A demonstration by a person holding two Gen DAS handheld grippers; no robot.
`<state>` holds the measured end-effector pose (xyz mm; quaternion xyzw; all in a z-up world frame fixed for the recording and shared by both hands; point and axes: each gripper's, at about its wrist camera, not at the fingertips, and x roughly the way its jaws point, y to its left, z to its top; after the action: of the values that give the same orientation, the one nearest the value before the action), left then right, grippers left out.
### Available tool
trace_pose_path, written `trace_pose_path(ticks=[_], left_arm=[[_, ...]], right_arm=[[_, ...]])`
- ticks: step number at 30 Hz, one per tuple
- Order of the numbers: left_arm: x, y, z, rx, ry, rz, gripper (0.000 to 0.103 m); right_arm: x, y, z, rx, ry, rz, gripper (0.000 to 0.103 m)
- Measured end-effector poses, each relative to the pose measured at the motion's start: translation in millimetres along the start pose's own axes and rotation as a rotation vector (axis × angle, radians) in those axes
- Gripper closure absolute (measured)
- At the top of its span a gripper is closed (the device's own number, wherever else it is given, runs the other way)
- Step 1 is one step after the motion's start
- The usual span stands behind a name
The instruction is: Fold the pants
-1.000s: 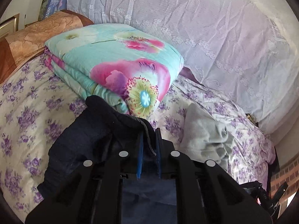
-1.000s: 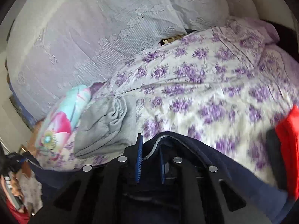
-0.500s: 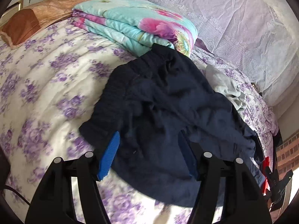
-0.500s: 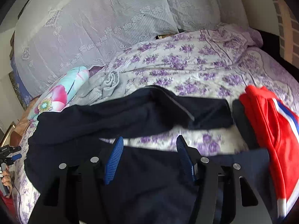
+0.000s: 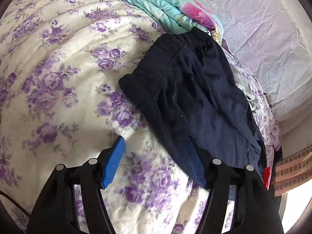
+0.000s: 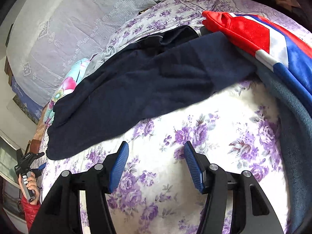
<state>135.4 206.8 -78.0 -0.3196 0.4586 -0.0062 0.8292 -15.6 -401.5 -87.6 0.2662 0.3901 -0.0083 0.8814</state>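
Quilted cream bedspread with purple rose print (image 5: 64, 89) covers the bed and fills both views; its surface is soft and puckered. Behind it hangs a pale lace curtain with embroidered motifs (image 6: 64, 31).

My dark navy fleece-like pants (image 5: 197, 97) lie flat in the centre-right of the left wrist frame, gathered elastic waistband toward the top, against a folded turquoise quilt with pink flowers (image 5: 165, 5). In the right wrist frame the pants (image 6: 136, 85) stretch as a long band from lower left to upper right, their far end just beside a red, white and blue jacket of smooth cloth (image 6: 259, 37). A crumpled grey cloth (image 5: 243, 83) shows past the pants at right.

My left gripper (image 5: 156, 159) stands about half open, holding nothing; its right blue ribbed pad overlaps the pants' edge, contact uncertain. My right gripper (image 6: 156, 163) stands equally apart, empty, over bare bedspread below the pants.
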Motion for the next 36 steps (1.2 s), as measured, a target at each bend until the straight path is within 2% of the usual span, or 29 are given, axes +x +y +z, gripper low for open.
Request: trace_pose_path(ticks=[3,8,10,12,14,16,17,18,20,22,27,32,36], left_arm=[[17.8,-7.0,9.2,-0.013,-0.021,0.015,0.040],[31.6,-10.3,23.1,-0.042,-0.077,-0.010,0.042],[32.3,-9.7,24.2,-0.044,-0.100,0.000,0.054],[32.6,-8.1,23.7,-0.027,-0.115,0.032,0.067],[31.5,-5.4,23.8,-0.034,-0.119,0.018,0.073],[31.0,-5.8,22.4,-0.025,-0.112,0.005,0.086],[29.4,-7.6,21.1,-0.019,-0.112,0.013,0.087],[26.1,-9.6,19.2,-0.012,-0.113,0.018,0.092],[14.7,-15.5,15.3,0.000,-0.114,0.025,0.092],[-2.0,-20.1,10.8,0.008,-0.111,0.000,0.093],[-65.3,-23.5,-13.8,0.059,-0.116,-0.052,0.093],[-110.2,6.4,-59.0,0.072,-0.082,-0.084,0.093],[-98.3,45.2,-99.9,0.026,-0.024,-0.051,0.093]], right_arm=[[12.6,0.7,6.2,0.020,0.006,0.004,0.043],[36.9,2.7,29.5,0.067,-0.019,0.029,0.042],[47.1,1.8,41.1,0.095,-0.030,0.043,0.043],[59.5,3.4,49.7,0.102,-0.032,0.057,0.056],[72.3,1.5,54.6,0.124,-0.016,0.079,0.087],[73.8,-1.2,55.8,0.147,-0.022,0.111,0.096],[70.2,-1.0,55.4,0.146,-0.037,0.125,0.099],[63.4,1.7,55.5,0.129,-0.057,0.129,0.099],[48.3,9.4,55.4,0.081,-0.096,0.131,0.099],[26.5,18.8,54.7,0.038,-0.125,0.147,0.099],[-33.2,27.4,38.8,-0.062,-0.138,0.142,0.099],[-82.5,5.0,0.6,-0.103,-0.069,0.128,0.099],[-63.3,-19.9,-42.0,-0.097,0.084,0.061,0.098]])
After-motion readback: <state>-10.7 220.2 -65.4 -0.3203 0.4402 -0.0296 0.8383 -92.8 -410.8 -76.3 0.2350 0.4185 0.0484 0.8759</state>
